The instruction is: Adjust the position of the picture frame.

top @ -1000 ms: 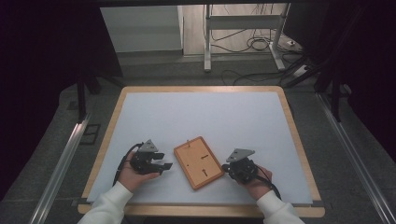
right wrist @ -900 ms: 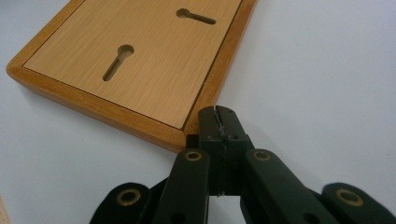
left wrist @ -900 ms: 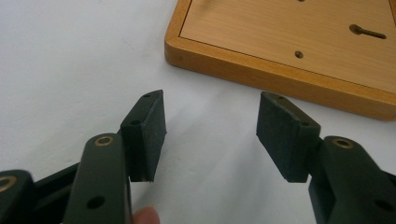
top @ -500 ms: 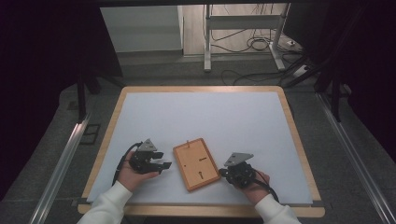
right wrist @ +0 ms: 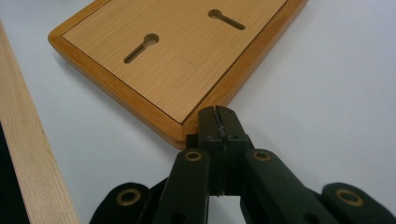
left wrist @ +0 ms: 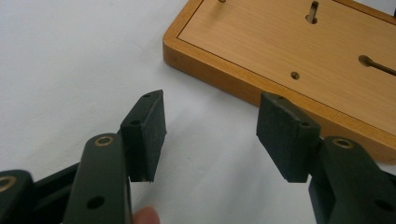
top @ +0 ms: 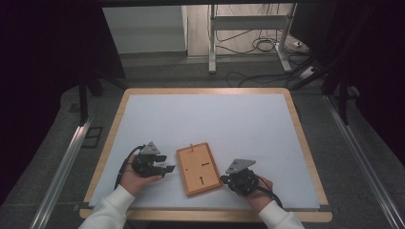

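A wooden picture frame (top: 198, 168) lies back side up on the white table top, with two keyhole slots in its panel. To the left of its left edge, my left gripper (top: 169, 168) rests on the table. Its jaws are open and nothing is between the pads (left wrist: 144, 123); the frame (left wrist: 289, 46) lies just ahead of them. My right gripper (top: 223, 179) sits at the frame's near right corner. In the right gripper view its jaws (right wrist: 218, 116) are shut together, tips against the corner of the frame (right wrist: 177, 56).
The white surface has a pale wooden border (top: 205, 214), which runs close to my right gripper as a strip (right wrist: 28, 158). Beyond the far edge, the floor holds a metal stand (top: 248, 28) and cables. Metal rails (top: 62, 162) flank the table.
My right gripper has crept slightly toward the near edge, staying at the frame's corner. The left gripper and the frame have not moved.
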`<state>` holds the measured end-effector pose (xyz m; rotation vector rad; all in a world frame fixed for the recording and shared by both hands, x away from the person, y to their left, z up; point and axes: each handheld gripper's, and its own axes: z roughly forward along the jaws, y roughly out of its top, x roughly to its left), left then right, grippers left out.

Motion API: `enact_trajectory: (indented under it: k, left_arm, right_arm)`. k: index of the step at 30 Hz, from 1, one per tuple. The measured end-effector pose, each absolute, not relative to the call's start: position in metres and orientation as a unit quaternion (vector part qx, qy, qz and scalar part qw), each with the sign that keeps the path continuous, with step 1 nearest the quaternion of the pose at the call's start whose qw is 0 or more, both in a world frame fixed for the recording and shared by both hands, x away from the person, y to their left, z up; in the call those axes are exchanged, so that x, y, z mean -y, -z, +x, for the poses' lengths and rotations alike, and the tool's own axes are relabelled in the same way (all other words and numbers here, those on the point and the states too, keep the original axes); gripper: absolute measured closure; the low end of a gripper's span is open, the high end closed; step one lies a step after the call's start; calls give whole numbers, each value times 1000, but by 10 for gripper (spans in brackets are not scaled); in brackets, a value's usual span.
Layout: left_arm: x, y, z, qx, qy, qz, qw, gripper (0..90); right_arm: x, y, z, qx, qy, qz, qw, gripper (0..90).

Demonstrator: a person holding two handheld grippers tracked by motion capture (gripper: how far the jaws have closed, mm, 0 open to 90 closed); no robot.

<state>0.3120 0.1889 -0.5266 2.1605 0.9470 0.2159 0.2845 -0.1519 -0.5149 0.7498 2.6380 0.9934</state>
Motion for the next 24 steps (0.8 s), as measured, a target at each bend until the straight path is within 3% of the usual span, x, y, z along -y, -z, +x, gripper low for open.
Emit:
enact_trajectory:
  k: [7, 18, 24]
  left_arm:
    - [-190, 526, 312, -370, -86, 844, 379, 415]
    - [-192, 526, 312, -372, -88, 842, 382, 410]
    - [-192, 526, 312, -373, -90, 842, 380, 407]
  right_arm:
    - [157, 509, 287, -892, -352, 262, 113, 900]
    - [210, 506, 286, -863, -368, 324, 127, 895]
    - [238, 507, 284, -847, -371, 358, 130, 813]
